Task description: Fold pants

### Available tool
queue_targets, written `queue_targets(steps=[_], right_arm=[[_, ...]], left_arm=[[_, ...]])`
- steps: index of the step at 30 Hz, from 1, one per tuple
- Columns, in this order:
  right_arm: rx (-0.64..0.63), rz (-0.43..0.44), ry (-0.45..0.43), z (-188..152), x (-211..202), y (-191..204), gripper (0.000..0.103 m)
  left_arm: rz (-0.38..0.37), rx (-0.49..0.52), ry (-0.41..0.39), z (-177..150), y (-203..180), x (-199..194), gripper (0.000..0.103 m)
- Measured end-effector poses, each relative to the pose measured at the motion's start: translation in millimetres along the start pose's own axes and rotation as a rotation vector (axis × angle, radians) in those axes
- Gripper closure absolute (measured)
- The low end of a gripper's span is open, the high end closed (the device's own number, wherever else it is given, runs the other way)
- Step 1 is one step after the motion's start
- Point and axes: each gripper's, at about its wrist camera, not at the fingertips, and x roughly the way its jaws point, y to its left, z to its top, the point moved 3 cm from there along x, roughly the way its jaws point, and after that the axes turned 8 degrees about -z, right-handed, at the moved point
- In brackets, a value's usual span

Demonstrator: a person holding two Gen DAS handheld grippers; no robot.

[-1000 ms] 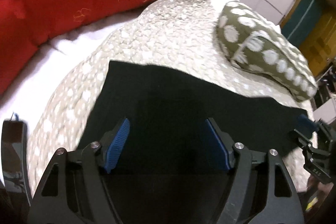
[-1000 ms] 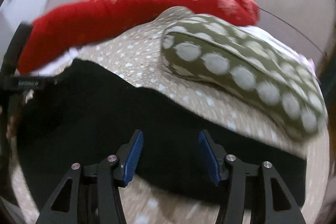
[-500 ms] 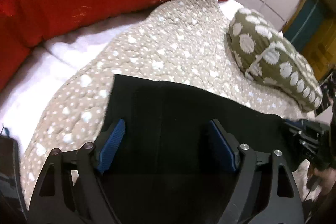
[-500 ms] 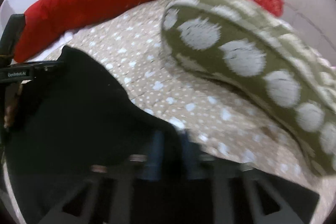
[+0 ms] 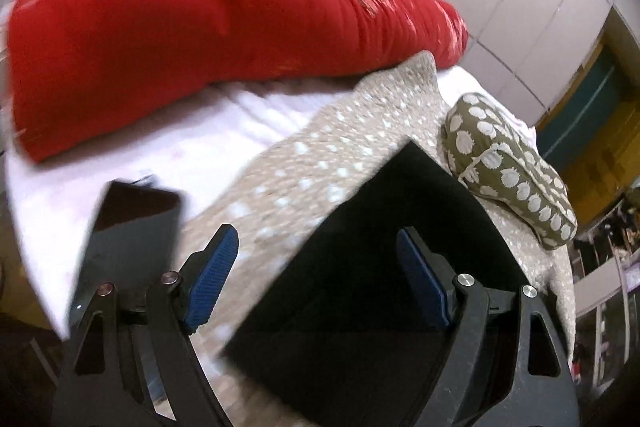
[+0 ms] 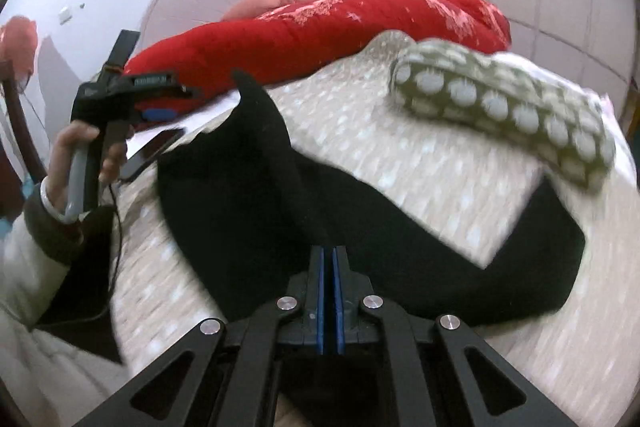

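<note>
The black pants (image 5: 380,267) lie on a beige dotted quilt (image 5: 320,155). My left gripper (image 5: 316,267) is open and hangs above the pants' left edge, one blue pad over the quilt and the other over the black cloth, nothing between them. In the right wrist view a hand holds the left gripper (image 6: 160,107) up at the left. My right gripper (image 6: 328,291) is shut on the pants (image 6: 248,195); the cloth rises from its pads in a ridge to a raised corner. Another part of the pants lies flat at the right.
A long red bolster (image 5: 200,39) runs along the back of the bed. A green pillow with white dots (image 5: 512,179) lies at the right beside the pants. A dark phone (image 5: 132,227) rests on the white sheet (image 5: 224,147) at the left. White wardrobe doors stand behind.
My right gripper shut on the pants' end and carried it left, lifting the cloth into a fold. My left gripper stayed open and drew back left, bringing the phone into view.
</note>
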Motion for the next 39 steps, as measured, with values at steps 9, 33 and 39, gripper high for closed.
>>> queue_targets(steps=[9, 33, 39], right_arm=[[0.155, -0.015, 0.023, -49, -10, 30, 0.086], [-0.107, 0.147, 0.054, 8, 76, 147, 0.098], [0.135, 0.022, -0.092, 30, 17, 70, 0.058]], left_arm=[[-0.024, -0.004, -0.013, -20, 14, -41, 0.021], [-0.024, 0.082, 0.081, -47, -18, -11, 0.021], [0.019, 0.128, 0.141, -68, -21, 9, 0.021]])
